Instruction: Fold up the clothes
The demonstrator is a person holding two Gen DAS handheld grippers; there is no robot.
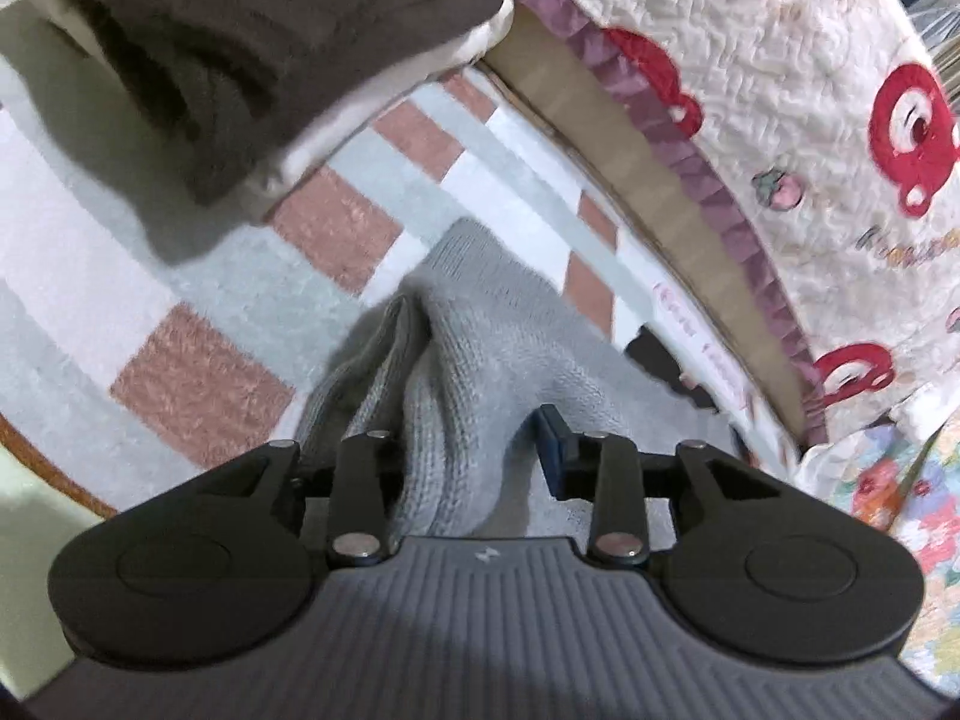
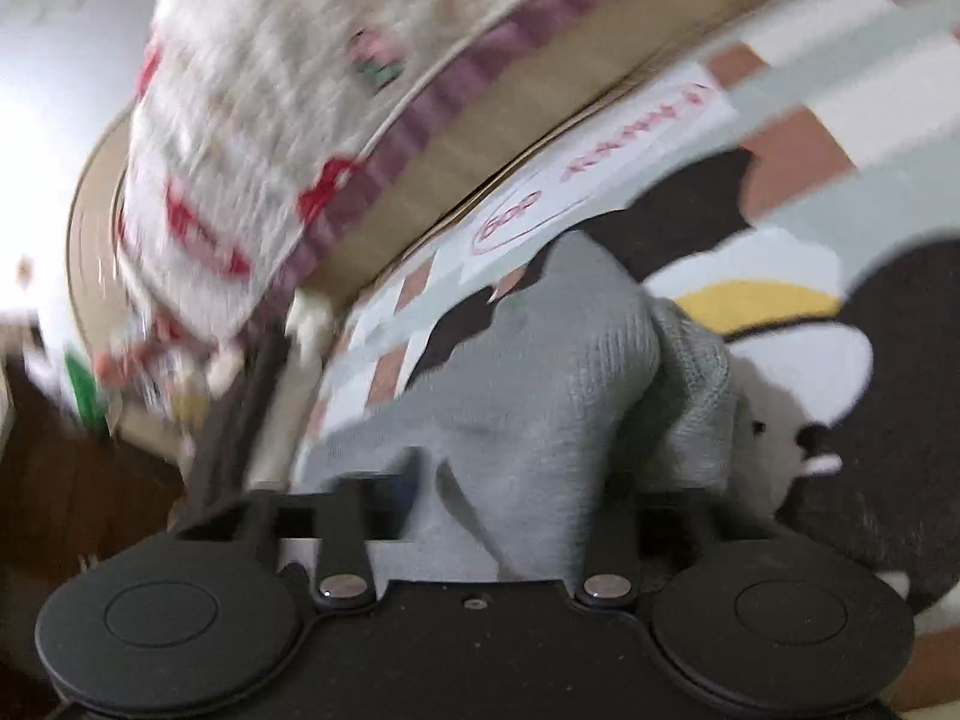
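Both hand-held grippers, left (image 1: 474,450) and right (image 2: 498,492), have grey knitted garment (image 1: 480,348) bunched between their jaws, lifted over the checked pink-and-white blanket (image 1: 198,384). Whether either is actually clamped, you can't tell. Keep both ends level and taut so your fold lands straight.

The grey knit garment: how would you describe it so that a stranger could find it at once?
Start at the checked rug that lies beside the quilt with red bears. The grey knit is bunched on that rug, between the fingers of the left tool. It is pale and ribbed, while the brown garment nearby is dark.
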